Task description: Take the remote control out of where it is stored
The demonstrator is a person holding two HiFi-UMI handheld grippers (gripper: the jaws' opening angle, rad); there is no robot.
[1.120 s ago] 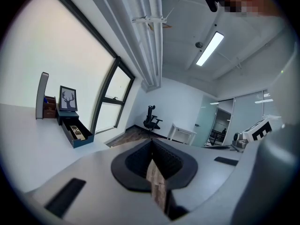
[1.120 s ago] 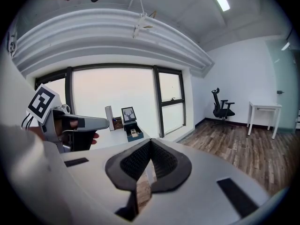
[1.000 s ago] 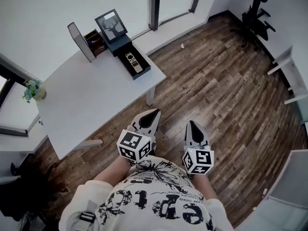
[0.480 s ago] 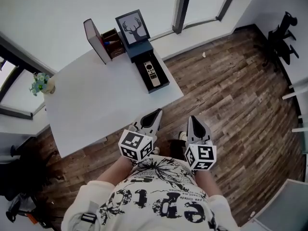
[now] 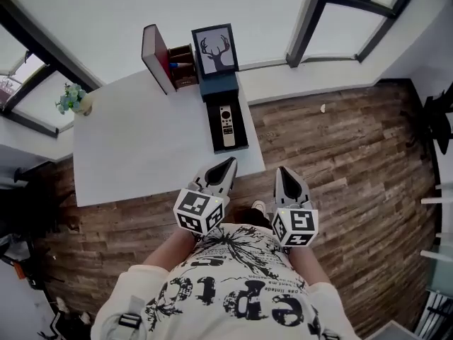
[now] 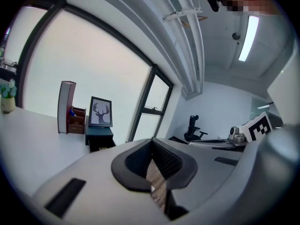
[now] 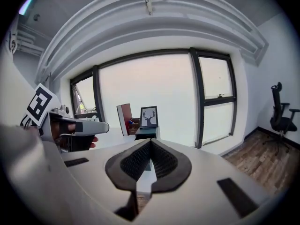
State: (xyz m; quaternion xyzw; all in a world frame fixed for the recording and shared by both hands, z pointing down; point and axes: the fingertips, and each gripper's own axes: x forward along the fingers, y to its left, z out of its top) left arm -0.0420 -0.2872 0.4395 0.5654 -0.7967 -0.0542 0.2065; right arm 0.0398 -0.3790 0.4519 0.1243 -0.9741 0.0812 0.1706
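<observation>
The remote control [image 5: 226, 126], pale with dark buttons, lies in an open dark drawer [image 5: 241, 142] pulled out of a small dark blue box [image 5: 218, 87] on the white table [image 5: 141, 151]. My left gripper [image 5: 228, 163] hovers shut and empty over the table's near edge, just short of the drawer. To its right, my right gripper [image 5: 282, 171] is shut too, off the table's corner over the floor. In the left gripper view the left gripper [image 6: 152, 142] has its jaws together, with the blue box [image 6: 99, 137] ahead to the left. The right gripper [image 7: 150, 142] points at the box [image 7: 146, 132].
A framed deer picture [image 5: 214, 50] stands on the blue box. A red-and-white organiser [image 5: 159, 68] holding pens is beside it. A small potted plant [image 5: 73, 99] sits at the table's far left corner. An office chair [image 7: 281, 116] stands on the wooden floor [image 5: 340, 154] to the right.
The person has turned and stepped closer, so the table and open drawer now lie straight ahead of both grippers. Both grippers stayed shut and empty.
</observation>
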